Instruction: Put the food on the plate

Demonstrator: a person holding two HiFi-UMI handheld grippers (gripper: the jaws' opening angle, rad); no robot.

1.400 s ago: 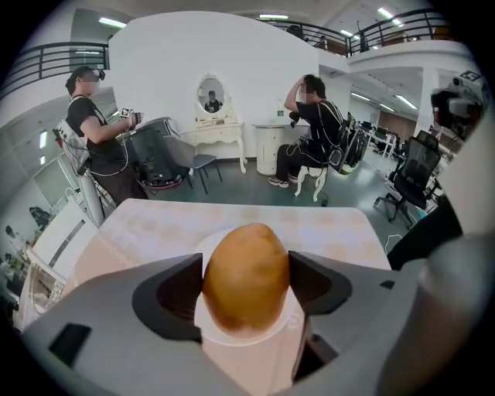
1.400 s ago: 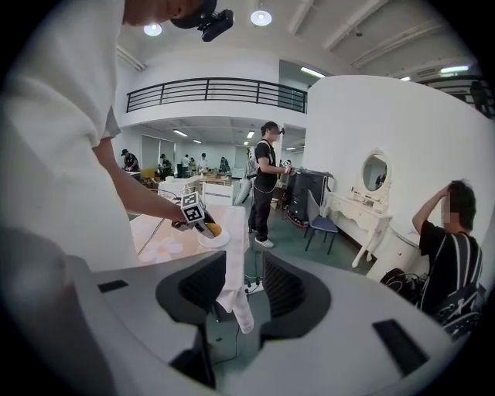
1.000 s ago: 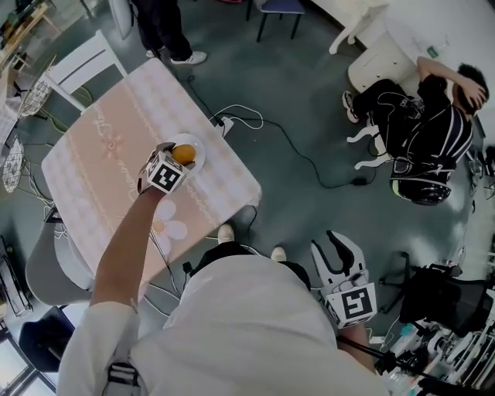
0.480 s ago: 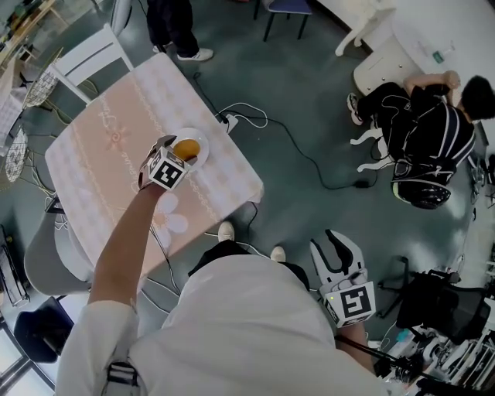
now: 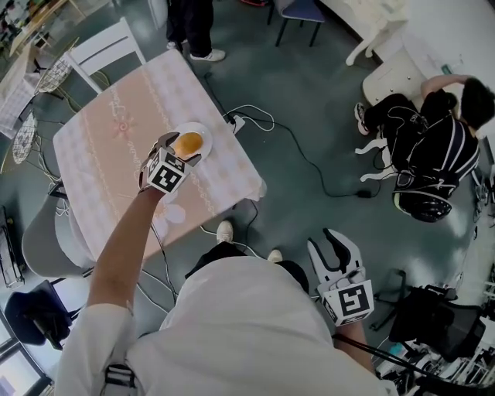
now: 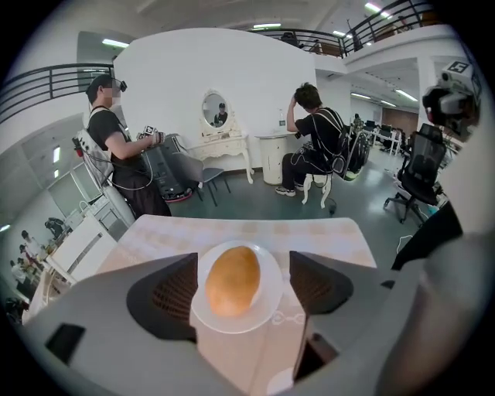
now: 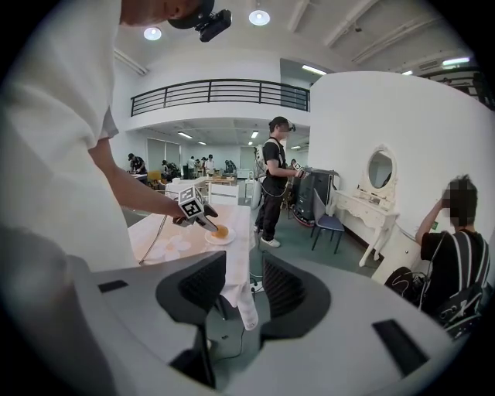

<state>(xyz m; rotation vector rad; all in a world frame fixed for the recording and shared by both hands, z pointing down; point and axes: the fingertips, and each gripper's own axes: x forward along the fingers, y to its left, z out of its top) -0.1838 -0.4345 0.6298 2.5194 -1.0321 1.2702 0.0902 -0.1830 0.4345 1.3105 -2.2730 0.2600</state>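
Note:
A golden bread roll (image 6: 232, 280) lies on a small white plate (image 6: 232, 325) near the right edge of the pink-clothed table (image 5: 100, 155). My left gripper (image 6: 244, 272) is open, its jaws standing either side of the roll and just short of it, touching nothing. From the head view the roll (image 5: 188, 143) sits on the plate (image 5: 204, 133) right in front of the left gripper (image 5: 176, 148). My right gripper (image 5: 335, 249) hangs low by my right side over the floor, open and empty, far from the table; its own view shows the gap between its jaws (image 7: 244, 286) bare.
A white chair (image 5: 104, 46) stands behind the table and a grey chair (image 5: 42, 247) at its left. Cables and a power strip (image 5: 236, 121) lie on the floor beside the table. A person (image 5: 433, 147) sits at the right; another stands (image 5: 189, 23) beyond the table.
The left gripper has drawn back slightly from the roll, which stays on the plate. The head view has shifted a little; the right gripper hangs in the same place.

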